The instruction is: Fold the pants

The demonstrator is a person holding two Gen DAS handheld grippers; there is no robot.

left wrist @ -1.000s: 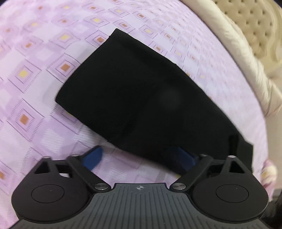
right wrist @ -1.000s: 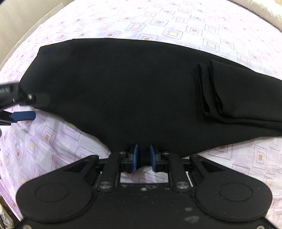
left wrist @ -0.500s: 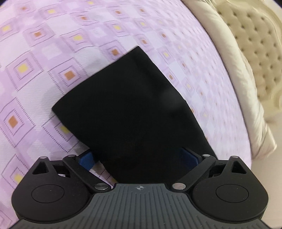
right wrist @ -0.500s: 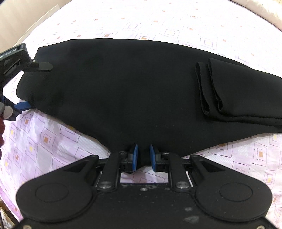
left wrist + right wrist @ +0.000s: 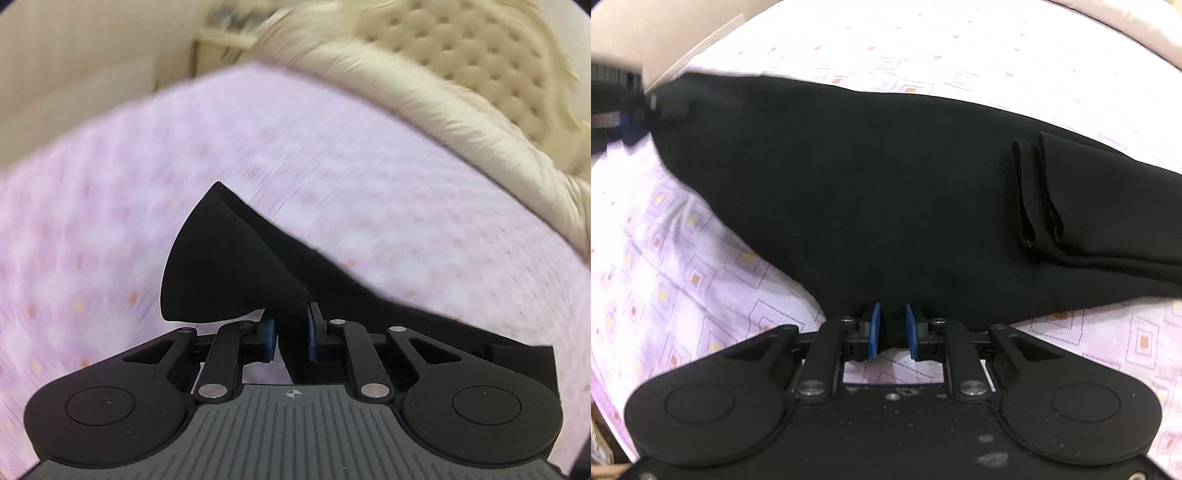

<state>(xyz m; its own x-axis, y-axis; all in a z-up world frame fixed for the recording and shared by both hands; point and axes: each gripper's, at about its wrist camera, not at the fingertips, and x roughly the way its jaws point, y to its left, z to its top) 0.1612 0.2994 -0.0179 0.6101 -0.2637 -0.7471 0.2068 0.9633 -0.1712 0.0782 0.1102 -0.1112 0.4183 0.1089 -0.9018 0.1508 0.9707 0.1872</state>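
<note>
- Left wrist view: the left gripper (image 5: pixel 290 334) has its blue pads (image 5: pixel 269 338) drawn in narrow, pinching a bunched corner of the black pants (image 5: pixel 225 273) between them.
- The pinched cloth rises from the jaws as a raised flap, lifted off the lilac patterned bedsheet (image 5: pixel 110 206); the rest of the pants trail away to the right, low against the sheet.
- The sheet looks smeared with motion blur. Beyond it runs a cream padded bed edge (image 5: pixel 436 110), and behind that a tufted cream headboard (image 5: pixel 480 48).
- Right wrist view: the right gripper (image 5: pixel 893 332) is likewise drawn in narrow, its blue pads (image 5: pixel 874 328) gripping the near edge of the pants (image 5: pixel 868 192).
- Here the pants spread wide and flat across the bedsheet (image 5: pixel 665 258), with two folded hem ends (image 5: pixel 1038 192) lying on top toward the right.
- At the far left, the left gripper (image 5: pixel 631 110) shows as a blurred dark shape at the pants' left end.
</note>
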